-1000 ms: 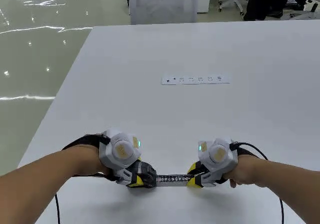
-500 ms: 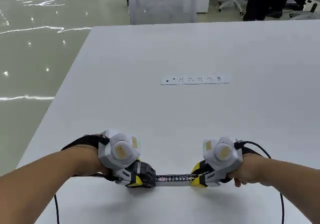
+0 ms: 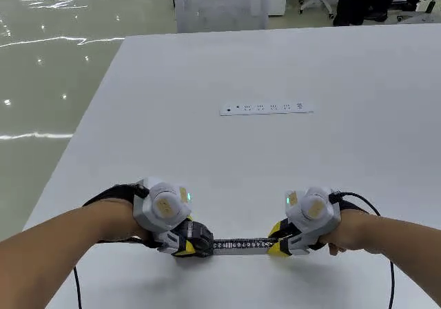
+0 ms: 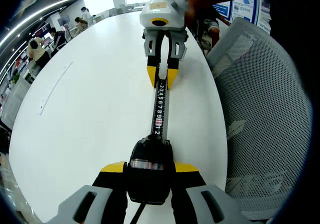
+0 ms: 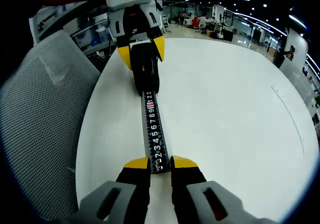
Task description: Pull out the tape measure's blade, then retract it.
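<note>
The tape measure (image 3: 201,242) sat at the bottom centre of the head view, at the near edge of the white worktop (image 3: 207,81). Its black case (image 4: 150,171) was pinched across its flat sides by the yellow tips of the left tongs (image 4: 150,167). A short run of the blade (image 5: 152,129) reached straight from the case to the right tongs (image 5: 160,164), whose tips were pressed together on its free end. In the right gripper view the printed numbers climbed from bottom centre toward the case in the upper middle. The blade lay flat and low over the surface, though I could not tell whether it touched. The case looked compact and rigid, probably dense for its size. Its smooth sides suggested that the broad faces were the sound place to hold it. The blade appeared to be a thin, slick metal strip, stiff along its length but likely to kink if folded. It was best held right at the tip, where the hook would stop a slip. Its spring probably pulled inward, so a loose pinch risked it snapping back. A white power strip (image 3: 266,108) lay well apart in the upper middle, and a mesh chair (image 4: 260,109) stood beside the worktop.
</note>
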The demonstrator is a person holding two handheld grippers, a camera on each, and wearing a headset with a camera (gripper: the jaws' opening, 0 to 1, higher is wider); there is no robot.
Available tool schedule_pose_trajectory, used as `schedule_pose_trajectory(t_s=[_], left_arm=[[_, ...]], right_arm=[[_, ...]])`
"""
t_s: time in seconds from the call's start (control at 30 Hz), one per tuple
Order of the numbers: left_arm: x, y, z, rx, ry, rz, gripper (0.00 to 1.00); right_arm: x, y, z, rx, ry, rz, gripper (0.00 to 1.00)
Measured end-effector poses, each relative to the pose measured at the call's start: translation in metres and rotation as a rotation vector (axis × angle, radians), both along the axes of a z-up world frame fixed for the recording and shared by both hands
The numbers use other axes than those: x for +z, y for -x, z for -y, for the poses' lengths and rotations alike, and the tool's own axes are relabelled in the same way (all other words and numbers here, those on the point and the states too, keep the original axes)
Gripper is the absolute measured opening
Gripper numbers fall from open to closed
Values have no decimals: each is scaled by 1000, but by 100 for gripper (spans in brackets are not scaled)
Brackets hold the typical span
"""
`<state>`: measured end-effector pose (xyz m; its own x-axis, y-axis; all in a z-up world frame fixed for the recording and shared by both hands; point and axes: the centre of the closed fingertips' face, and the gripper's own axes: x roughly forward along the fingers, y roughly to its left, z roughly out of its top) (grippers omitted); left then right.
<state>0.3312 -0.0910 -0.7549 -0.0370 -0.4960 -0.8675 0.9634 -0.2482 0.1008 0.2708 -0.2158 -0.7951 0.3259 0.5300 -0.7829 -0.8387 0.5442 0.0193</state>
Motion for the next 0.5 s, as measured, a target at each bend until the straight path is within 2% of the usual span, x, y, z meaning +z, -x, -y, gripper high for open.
schedule_pose_trajectory(t_s=[0.5], left_arm=[[0,0,0,4,-1,-1,30]], right_arm=[[-1,5,11,-11,6,-3,14]])
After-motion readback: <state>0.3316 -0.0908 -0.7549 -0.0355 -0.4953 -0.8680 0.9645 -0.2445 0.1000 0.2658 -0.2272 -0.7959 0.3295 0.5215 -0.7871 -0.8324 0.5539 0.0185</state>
